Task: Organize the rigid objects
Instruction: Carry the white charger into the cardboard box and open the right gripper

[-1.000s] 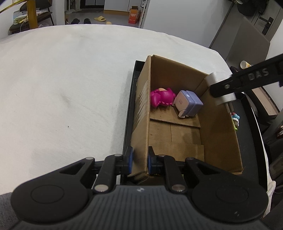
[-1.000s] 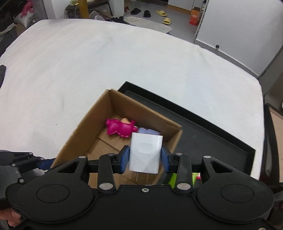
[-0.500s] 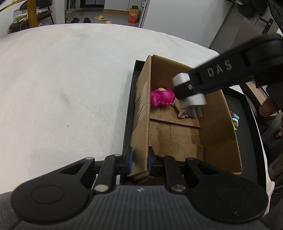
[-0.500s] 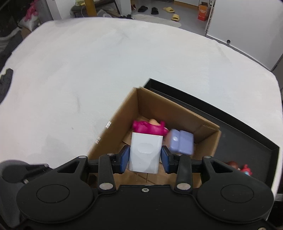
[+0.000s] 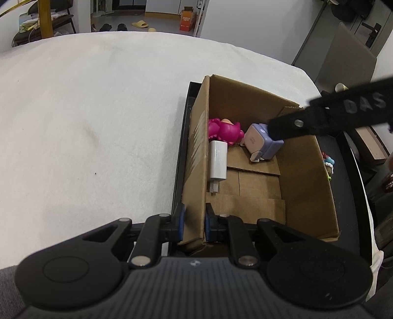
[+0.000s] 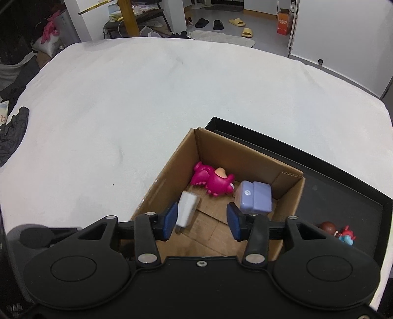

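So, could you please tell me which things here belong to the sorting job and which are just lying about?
Job: cardboard box, white charger, pink toy, purple cube, small figures, black tray.

Lying about: slippers, orange carton, dark cloth.

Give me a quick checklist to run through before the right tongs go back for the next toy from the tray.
1. White charger released: ok, lying in the cardboard box by its left wall, clear of the pads.
2. Right tongs empty: ok, jaws opening, nothing between them.
3. Left tongs steadying the box: ok, shut on the near-left wall.
4. Room left in the box: ok, bare floor near the pink toy and purple cube.
5. Toys left on the black tray: ok, small figures visible.
6. Figures easy to grip: cannot tell.
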### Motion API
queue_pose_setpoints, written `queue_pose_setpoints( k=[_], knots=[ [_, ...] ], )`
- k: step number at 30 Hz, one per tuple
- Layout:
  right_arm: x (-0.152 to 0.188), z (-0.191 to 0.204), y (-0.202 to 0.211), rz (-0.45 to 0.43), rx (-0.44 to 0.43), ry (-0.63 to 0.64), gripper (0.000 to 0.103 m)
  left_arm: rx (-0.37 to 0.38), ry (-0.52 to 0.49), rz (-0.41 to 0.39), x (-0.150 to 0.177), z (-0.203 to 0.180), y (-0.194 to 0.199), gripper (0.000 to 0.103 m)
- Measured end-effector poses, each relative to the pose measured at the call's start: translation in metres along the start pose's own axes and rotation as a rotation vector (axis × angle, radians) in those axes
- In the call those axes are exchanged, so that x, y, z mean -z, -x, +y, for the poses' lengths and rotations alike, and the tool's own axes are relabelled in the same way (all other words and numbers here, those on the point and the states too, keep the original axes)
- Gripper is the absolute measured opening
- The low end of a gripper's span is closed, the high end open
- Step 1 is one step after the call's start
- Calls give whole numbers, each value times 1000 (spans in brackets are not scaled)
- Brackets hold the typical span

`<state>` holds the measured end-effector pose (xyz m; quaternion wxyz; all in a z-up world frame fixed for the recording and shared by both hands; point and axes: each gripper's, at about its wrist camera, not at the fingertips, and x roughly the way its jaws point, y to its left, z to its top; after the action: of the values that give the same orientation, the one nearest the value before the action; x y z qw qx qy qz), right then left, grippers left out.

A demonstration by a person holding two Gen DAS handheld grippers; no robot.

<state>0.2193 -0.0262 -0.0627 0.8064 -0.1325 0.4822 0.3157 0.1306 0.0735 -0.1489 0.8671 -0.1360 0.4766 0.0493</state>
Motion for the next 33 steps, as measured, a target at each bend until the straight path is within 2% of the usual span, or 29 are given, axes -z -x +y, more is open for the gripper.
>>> queue_pose_setpoints(
  k=[10,33],
  knots=[
    [25,-23,20,-36,10,-37,51,-14,-10,2,0,-3,0,14],
    [75,-95,35,-95,36,-165,55,-77,-48,5,1,-15,-1,14]
  ],
)
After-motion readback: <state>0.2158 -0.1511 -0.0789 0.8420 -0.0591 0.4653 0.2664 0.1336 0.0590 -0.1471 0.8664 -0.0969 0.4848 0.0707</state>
